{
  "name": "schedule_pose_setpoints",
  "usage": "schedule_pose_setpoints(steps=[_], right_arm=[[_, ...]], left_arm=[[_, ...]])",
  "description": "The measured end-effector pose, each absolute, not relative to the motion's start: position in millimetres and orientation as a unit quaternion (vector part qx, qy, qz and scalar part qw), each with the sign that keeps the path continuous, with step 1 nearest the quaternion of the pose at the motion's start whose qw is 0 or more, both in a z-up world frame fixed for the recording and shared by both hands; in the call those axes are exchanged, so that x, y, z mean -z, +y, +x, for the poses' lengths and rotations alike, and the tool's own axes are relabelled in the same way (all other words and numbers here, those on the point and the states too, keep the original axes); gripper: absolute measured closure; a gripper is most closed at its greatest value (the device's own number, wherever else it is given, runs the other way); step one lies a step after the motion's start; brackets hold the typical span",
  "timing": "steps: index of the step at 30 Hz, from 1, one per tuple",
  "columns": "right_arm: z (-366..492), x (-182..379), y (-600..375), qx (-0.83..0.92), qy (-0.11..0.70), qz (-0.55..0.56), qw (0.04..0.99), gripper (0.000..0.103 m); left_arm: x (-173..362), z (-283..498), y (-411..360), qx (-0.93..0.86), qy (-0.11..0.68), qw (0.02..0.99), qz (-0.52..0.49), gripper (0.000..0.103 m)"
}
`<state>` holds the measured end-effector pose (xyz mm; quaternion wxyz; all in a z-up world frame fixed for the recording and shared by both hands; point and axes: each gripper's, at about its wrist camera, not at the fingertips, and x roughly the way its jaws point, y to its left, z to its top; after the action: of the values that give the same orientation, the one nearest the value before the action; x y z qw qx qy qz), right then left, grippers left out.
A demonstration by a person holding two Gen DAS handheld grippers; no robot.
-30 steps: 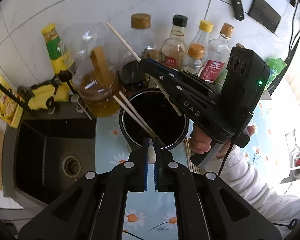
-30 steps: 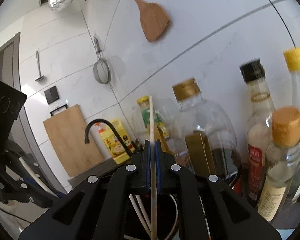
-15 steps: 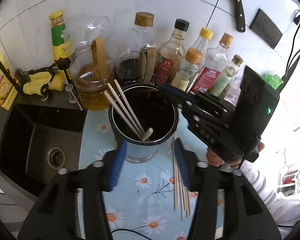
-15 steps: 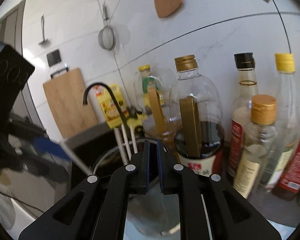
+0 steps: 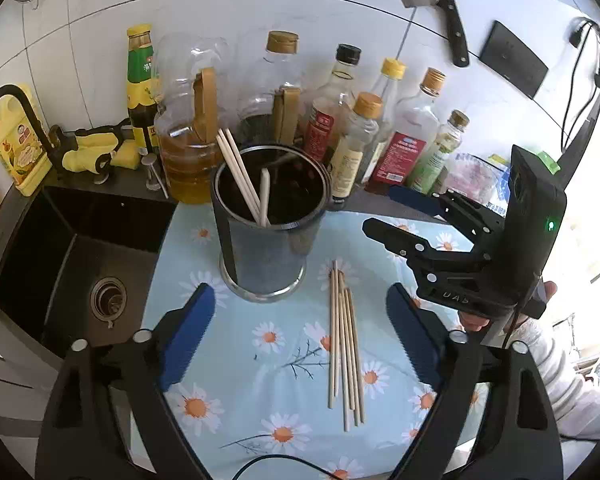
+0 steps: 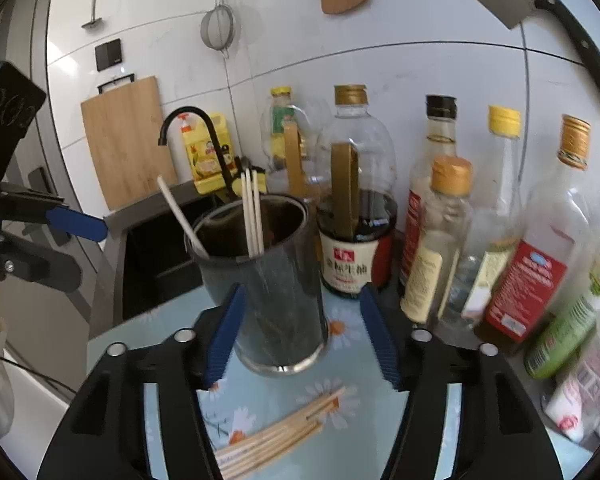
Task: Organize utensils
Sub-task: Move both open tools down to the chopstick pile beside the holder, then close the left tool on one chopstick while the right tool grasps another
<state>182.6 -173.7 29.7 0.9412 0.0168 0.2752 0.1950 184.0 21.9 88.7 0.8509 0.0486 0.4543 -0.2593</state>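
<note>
Both the left gripper [image 5: 300, 340] and the right gripper [image 6: 302, 332] gape wide, holding nothing. Loose chopsticks [image 5: 345, 344] lie lower centre on the daisy cloth [image 5: 260, 400]. Beyond, mid-frame, the utensil holder [image 5: 268, 240] already has several (a between-picks pause, probably). Next: close on one chopstick.

Home kitchen, sink [image 5: 80, 248], faucet [image 6: 196, 136], cleaver [image 6: 540, 4], sauce bottles [image 6: 440, 232]
</note>
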Motion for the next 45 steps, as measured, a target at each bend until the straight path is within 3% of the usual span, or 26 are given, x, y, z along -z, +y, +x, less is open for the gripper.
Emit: schedule_pose_setpoints(steps=[1,3,12,24,45], right_arm=[[178.9,-27.4,-175.2,-0.193,0.278,0.016,0.941,0.037],[172.8,-22.6,-177.2,-0.183,0.287,0.019,0.94,0.013],[151.8,13.8,-186.7,-0.146,0.352,0.078,0.921,0.008],[130.3,72.1,-165.2,-0.092,0.419,0.042,0.902,0.008],[108.0,106.8,-146.5,-0.011,0.468,0.032,0.883,0.008]], left_arm=[[-85.8,179.3,21.9,0.26,0.451,0.852,0.05,0.009],[-79.5,171.3,22.1,0.26,0.444,0.856,0.052,0.007],[-35.3,158.6,25.4,0.286,0.456,0.842,0.015,0.006],[54.3,179.8,17.3,0.298,0.521,0.798,0.044,0.006],[96.1,206.2,-29.3,0.33,0.525,0.769,0.152,0.006]])
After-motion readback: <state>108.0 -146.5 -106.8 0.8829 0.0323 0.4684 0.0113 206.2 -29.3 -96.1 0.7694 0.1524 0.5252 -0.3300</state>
